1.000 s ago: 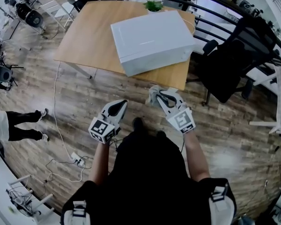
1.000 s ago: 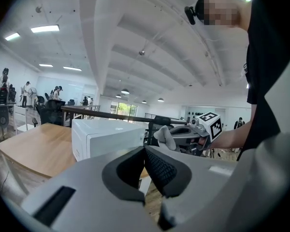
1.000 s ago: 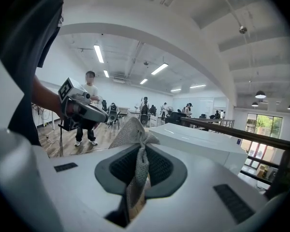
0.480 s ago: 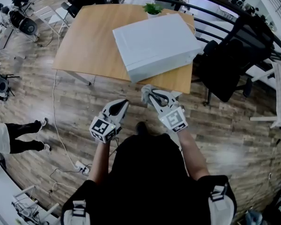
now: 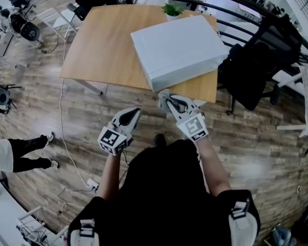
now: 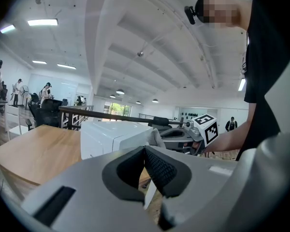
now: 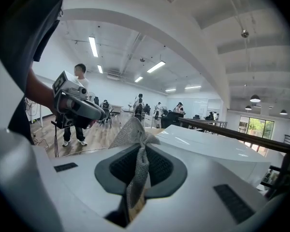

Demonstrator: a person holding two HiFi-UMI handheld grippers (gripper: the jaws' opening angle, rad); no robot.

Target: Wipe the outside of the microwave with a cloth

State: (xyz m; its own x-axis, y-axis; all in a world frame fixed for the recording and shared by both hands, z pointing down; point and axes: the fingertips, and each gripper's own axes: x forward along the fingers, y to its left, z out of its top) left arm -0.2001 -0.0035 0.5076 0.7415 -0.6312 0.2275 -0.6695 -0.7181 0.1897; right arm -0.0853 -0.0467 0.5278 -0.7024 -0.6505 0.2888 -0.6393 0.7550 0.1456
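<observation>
Grey woven cloth (image 7: 134, 135) pinched mid-fold btwn jaws of right gripper (image 5: 169, 102), near front of white boxy microwave (image 5: 179, 47) on light wood table (image 5: 100, 40). Soft, light, floppy: prob. best held bunched, loose flap left for wiping. Left gripper (image 5: 132, 114) pressed together, empty.

Over the last second the right gripper (image 5: 170, 103), clamped on the crumpled grey mesh cloth (image 5: 164, 97), has come forward and a little leftward. It was over the brown plank floor (image 5: 87, 106), short of the light wooden table (image 5: 102, 45), and is now at the table's near edge. The cloth now sits just below the front corner of the white box-shaped microwave (image 5: 180, 47) — whether it touches cannot be told. The head view has shifted too — the microwave lies further right, and the bystander's dark-trousered legs (image 5: 25, 158) at the left edge sit lower.
</observation>
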